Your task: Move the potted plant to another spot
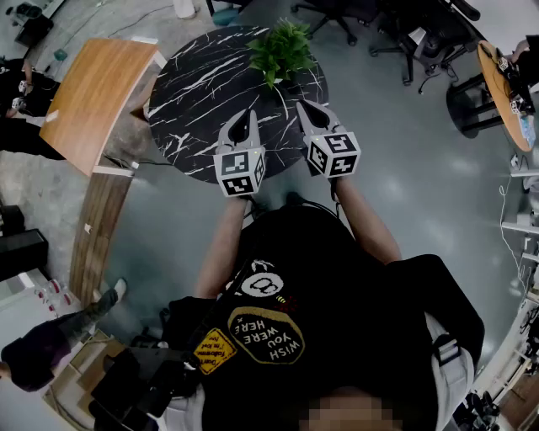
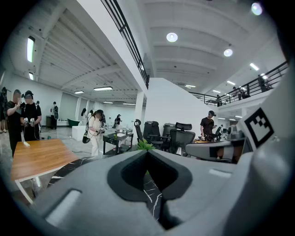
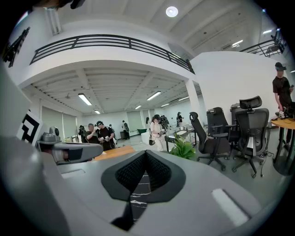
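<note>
Left gripper [image 1: 244, 114]: jaws fully closed, tips meeting, nothing between them; right gripper [image 1: 304, 104]: same, closed and empty; both are held side by side above the near half of the round black marble table [image 1: 194, 93], pointing slightly down; can't tell if either touches the top. Potted plant [image 1: 282, 50] stands at the table's far edge, ahead of both tips and well apart from them, a bit nearer the right one. Wooden table [image 1: 97, 93] sits just beside the marble one on the left; office chairs [image 1: 337, 13] stand beyond the plant; people [image 2: 96, 131] stand further back.
</note>
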{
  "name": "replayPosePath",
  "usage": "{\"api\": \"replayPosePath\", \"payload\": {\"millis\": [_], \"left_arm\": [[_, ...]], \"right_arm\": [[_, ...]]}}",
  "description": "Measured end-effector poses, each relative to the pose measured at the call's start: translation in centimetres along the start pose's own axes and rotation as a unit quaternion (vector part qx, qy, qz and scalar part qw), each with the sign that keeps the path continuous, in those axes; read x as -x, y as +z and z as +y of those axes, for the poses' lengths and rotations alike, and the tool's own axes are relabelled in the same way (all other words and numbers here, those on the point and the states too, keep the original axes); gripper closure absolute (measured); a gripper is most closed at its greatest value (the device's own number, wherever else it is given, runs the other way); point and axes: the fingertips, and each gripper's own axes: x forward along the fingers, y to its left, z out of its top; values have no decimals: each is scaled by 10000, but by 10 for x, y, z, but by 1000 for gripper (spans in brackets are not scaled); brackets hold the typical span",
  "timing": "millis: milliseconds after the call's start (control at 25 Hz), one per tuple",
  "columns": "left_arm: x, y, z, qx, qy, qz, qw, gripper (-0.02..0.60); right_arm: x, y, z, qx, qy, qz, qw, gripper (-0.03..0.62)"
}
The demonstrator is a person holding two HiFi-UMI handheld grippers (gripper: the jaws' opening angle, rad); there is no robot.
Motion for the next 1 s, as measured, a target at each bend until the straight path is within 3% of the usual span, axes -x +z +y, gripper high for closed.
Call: {"api": "replayPosePath", "payload": {"millis": [440, 640, 1000], "left_arm": [[-6, 0, 7, 64, -4, 30, 10000, 577], [-6, -4, 15, 82, -1, 48, 10000, 577], [-9, -28, 42, 203, -102, 275, 9994, 577]], "right_arm": [[-6, -1, -4, -16, -45, 41, 10000, 592], [-7, 5, 2, -291, 224, -334, 9988, 591], [-32, -35, 1, -172, -7, 97, 9998, 592]]}}
